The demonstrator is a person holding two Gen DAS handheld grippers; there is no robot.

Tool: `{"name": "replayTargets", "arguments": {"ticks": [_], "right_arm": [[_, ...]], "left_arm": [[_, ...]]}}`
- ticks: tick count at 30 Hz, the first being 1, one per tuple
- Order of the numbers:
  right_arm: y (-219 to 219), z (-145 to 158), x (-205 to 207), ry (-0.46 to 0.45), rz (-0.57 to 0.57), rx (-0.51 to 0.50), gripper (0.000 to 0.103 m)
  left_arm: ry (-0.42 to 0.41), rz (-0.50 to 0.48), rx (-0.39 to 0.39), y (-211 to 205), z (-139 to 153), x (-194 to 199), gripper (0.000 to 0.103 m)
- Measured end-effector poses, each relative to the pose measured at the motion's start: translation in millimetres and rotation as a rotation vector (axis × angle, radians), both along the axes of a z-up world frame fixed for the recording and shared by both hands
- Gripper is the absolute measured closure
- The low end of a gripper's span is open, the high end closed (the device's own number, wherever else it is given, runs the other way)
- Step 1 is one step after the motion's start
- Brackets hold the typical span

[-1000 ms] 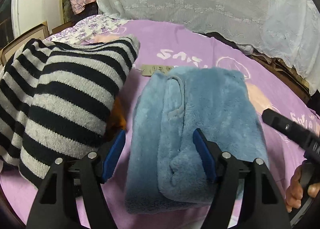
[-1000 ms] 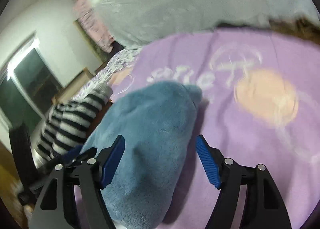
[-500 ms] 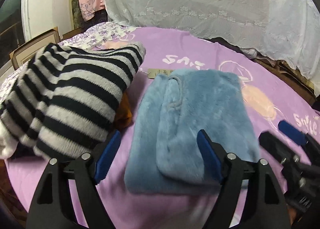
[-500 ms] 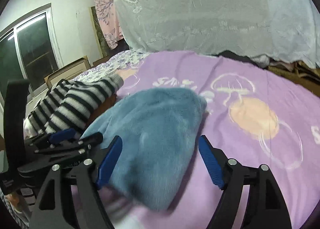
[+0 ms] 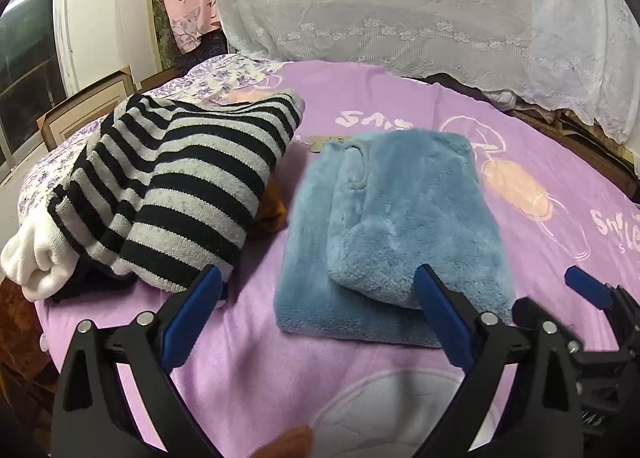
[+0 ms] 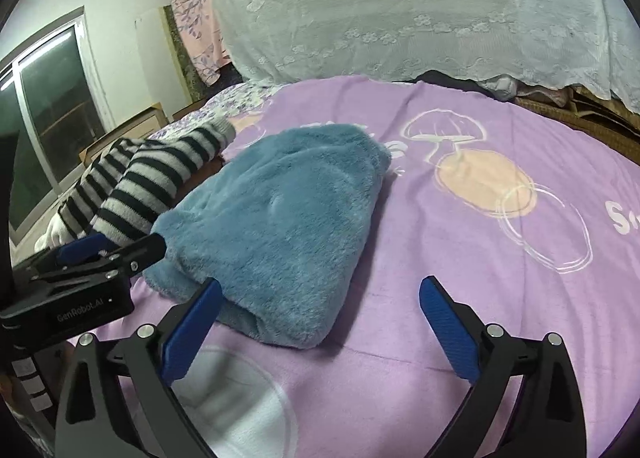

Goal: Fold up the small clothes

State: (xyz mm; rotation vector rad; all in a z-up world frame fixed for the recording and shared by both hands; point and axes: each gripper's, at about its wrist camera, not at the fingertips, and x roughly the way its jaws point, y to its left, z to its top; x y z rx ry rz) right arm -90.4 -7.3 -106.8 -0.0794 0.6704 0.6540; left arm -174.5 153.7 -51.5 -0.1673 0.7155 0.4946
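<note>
Both the left gripper [image 5: 316,322] and the right gripper [image 6: 320,328] have just been opening and now stand released, empty, drawn back from the folded fluffy blue garment [image 5: 394,234], which lies on the purple printed bedsheet [image 5: 400,105] beside the black-and-grey striped knit sweater [image 5: 180,185]; this fold looks finished.

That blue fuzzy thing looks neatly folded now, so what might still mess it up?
The blue fleece is thick, and its top layer sits loose, so it may spring open. Both claws, left and right, have just been opening and hold nothing, yet their tips are close enough to snag it. The striped sweater beside it looks heaped and may slump onto it.
</note>
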Motion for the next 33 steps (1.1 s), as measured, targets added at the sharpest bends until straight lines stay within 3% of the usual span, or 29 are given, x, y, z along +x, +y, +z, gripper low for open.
{"name": "replayTargets", "arguments": {"ticks": [33], "right_arm": [[0.9,-4.4,0.0,0.029,0.008,0.002,0.004]], "left_arm": [[0.027,0.014,0.025,-3.1,-7.3,2.5,0.008]]}}
